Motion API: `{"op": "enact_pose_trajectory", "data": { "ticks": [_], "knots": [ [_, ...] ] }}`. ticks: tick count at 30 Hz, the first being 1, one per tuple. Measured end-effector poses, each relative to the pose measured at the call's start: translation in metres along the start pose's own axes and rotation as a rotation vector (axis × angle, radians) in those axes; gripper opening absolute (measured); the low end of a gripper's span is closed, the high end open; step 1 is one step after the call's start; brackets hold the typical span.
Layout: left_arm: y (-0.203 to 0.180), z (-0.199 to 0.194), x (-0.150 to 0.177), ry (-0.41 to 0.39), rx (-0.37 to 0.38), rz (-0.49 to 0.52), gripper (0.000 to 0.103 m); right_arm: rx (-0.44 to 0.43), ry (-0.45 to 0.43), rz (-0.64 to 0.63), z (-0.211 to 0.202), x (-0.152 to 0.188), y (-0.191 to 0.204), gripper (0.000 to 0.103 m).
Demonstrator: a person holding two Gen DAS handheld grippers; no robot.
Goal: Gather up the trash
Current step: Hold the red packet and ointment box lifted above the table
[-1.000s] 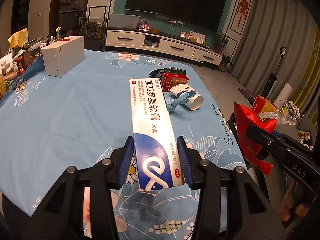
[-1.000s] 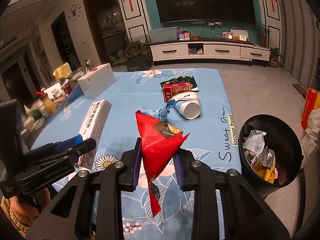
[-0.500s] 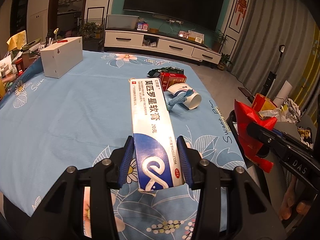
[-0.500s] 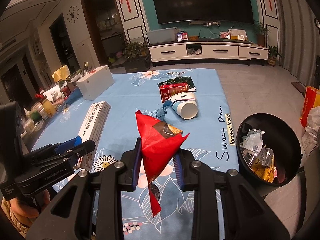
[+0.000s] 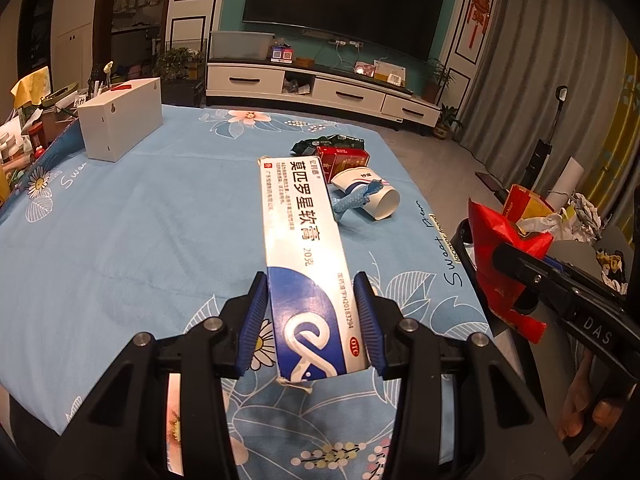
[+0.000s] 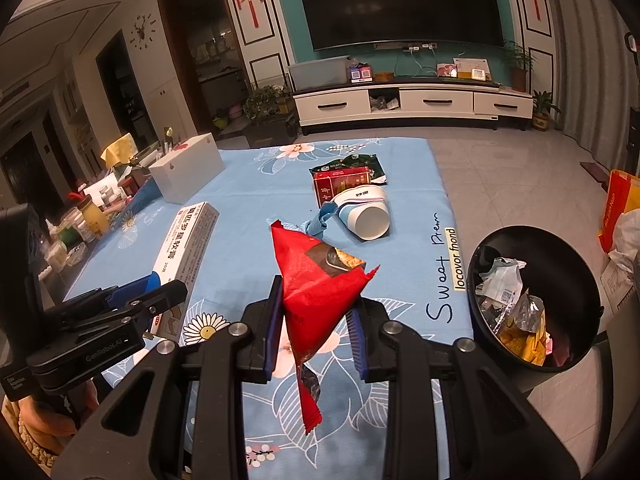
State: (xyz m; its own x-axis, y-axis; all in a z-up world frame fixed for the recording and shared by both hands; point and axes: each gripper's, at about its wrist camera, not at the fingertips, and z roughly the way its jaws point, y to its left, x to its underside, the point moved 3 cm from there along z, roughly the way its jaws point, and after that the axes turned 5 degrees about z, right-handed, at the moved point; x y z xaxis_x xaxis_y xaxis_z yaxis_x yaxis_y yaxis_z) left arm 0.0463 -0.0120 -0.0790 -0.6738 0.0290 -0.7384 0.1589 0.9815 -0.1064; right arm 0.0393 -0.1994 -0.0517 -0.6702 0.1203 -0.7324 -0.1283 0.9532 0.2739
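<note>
My left gripper (image 5: 314, 320) is shut on a long white and blue ointment box (image 5: 306, 256), held above the blue flowered tablecloth (image 5: 132, 216). The right wrist view shows the same box (image 6: 186, 248) at the left, in that gripper (image 6: 156, 304). My right gripper (image 6: 314, 332) is shut on a red snack wrapper (image 6: 316, 284), which also shows at the right of the left wrist view (image 5: 496, 256). A black trash bin (image 6: 536, 300) with wrappers inside stands beside the table's right edge. On the cloth lie a tipped white paper cup (image 6: 366, 212), a blue scrap (image 6: 320, 220), a red box (image 6: 340, 184) and a dark green packet (image 6: 352, 162).
A white box (image 6: 188, 172) stands at the table's far left, with jars and bottles (image 6: 76, 224) beyond the left edge. Bags (image 6: 620, 216) sit on the floor right of the bin. A TV cabinet (image 6: 412, 104) lines the far wall.
</note>
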Motion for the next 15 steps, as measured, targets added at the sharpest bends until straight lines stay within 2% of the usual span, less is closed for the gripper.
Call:
{"op": "enact_pose_trajectory", "data": {
  "ticks": [15],
  "knots": [
    [-0.014, 0.002, -0.007, -0.006, 0.003, 0.043, 0.045, 0.011, -0.017, 0.04, -0.002, -0.001, -0.018, 0.03]
  ]
}}
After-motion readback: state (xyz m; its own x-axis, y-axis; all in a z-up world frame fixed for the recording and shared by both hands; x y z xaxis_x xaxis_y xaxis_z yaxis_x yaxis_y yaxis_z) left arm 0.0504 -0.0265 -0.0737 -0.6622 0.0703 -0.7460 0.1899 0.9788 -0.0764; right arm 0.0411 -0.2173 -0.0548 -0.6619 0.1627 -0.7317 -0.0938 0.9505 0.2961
